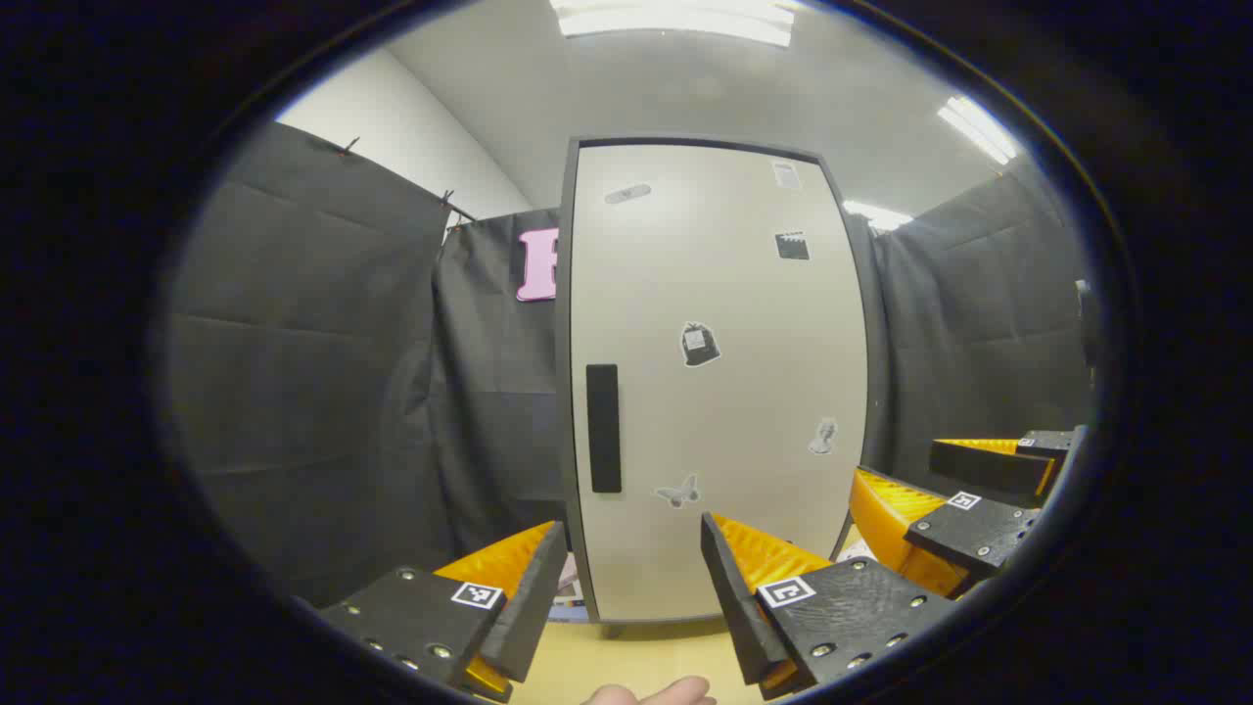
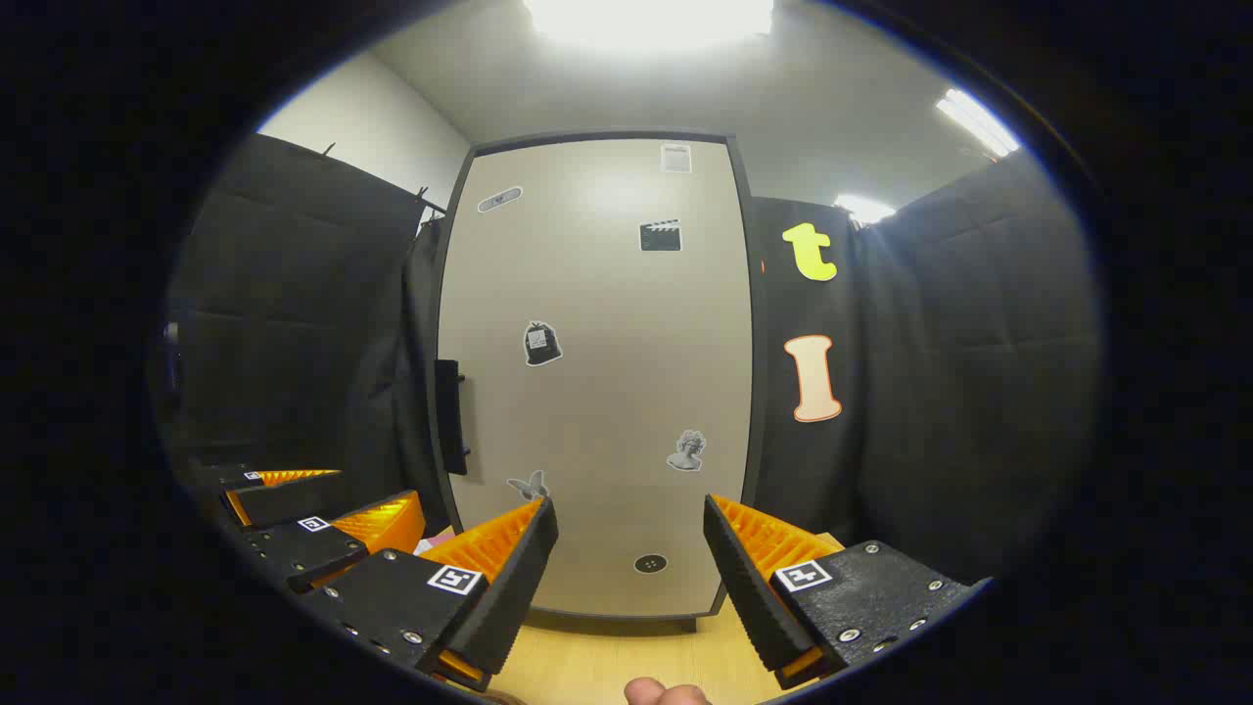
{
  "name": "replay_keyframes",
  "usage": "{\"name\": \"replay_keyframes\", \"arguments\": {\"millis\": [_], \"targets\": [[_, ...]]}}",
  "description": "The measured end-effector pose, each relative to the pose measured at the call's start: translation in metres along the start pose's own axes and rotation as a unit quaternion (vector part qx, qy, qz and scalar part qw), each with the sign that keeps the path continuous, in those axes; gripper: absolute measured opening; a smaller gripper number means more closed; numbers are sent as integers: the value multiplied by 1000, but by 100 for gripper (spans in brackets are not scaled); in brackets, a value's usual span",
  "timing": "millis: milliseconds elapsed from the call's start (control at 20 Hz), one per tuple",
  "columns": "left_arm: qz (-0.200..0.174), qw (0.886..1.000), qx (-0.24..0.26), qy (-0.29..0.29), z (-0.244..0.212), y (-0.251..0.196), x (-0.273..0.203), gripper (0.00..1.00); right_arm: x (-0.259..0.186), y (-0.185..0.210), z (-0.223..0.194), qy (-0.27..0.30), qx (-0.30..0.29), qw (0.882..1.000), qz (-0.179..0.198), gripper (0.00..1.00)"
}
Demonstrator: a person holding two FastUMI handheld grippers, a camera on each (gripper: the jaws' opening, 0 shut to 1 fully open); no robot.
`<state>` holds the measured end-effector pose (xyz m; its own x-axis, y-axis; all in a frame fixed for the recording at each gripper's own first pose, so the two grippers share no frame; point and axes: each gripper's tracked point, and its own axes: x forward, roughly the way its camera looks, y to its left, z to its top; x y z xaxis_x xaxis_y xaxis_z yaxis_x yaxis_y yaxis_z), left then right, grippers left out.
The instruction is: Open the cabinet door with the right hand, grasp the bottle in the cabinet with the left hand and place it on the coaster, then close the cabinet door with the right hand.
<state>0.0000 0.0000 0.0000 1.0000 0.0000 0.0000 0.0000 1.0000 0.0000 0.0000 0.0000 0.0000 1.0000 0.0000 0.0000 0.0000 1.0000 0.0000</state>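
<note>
Cabinet door (image 2: 597, 372) is seen closed, straight ahead of both grippers, standing on the wooden tabletop (image 2: 626, 656). The right gripper (image 2: 631, 558) is held level and pointed at the door's lower part, its fingers spread apart with nothing between them; a fingertip of the holding hand (image 2: 666, 693) is visible at the bottom edge. The left gripper (image 1: 631, 578) is likewise held level, spread and unloaded, just beside the right one. A dark vertical handle (image 1: 604, 428) is mounted along the door's left edge, and small stickers (image 1: 699, 345) are scattered over its pale face.
</note>
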Motion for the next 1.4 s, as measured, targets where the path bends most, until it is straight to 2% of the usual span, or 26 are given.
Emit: {"name": "replay_keyframes", "arguments": {"millis": [300,400,650,700,750,850,900,1400], "targets": [[-6,1000,-7,0,-2,0,10,82,7,-5,-6,6,-1,1000,-9,93],[-5,1000,-2,0,-3,2,13,79,9,-7,-7,7,2,1000,-10,93],[-5,1000,6,-4,-1,1,16,79,13,-7,-9,9,0,1000,-13,93],[-5,1000,6,-4,0,1,16,82,13,-7,-8,9,0,1000,-13,93],[-5,1000,7,-4,-1,2,16,76,13,-6,-8,8,1,1000,-12,93],[-5,1000,7,-6,1,2,16,82,14,-6,-8,9,2,1000,-11,93],[-3,1000,7,-7,2,4,16,79,15,-6,-8,9,1,1000,-11,93],[0,1000,7,-8,0,16,11,79,22,2,-2,3,-6,1000,-8,93]]}}
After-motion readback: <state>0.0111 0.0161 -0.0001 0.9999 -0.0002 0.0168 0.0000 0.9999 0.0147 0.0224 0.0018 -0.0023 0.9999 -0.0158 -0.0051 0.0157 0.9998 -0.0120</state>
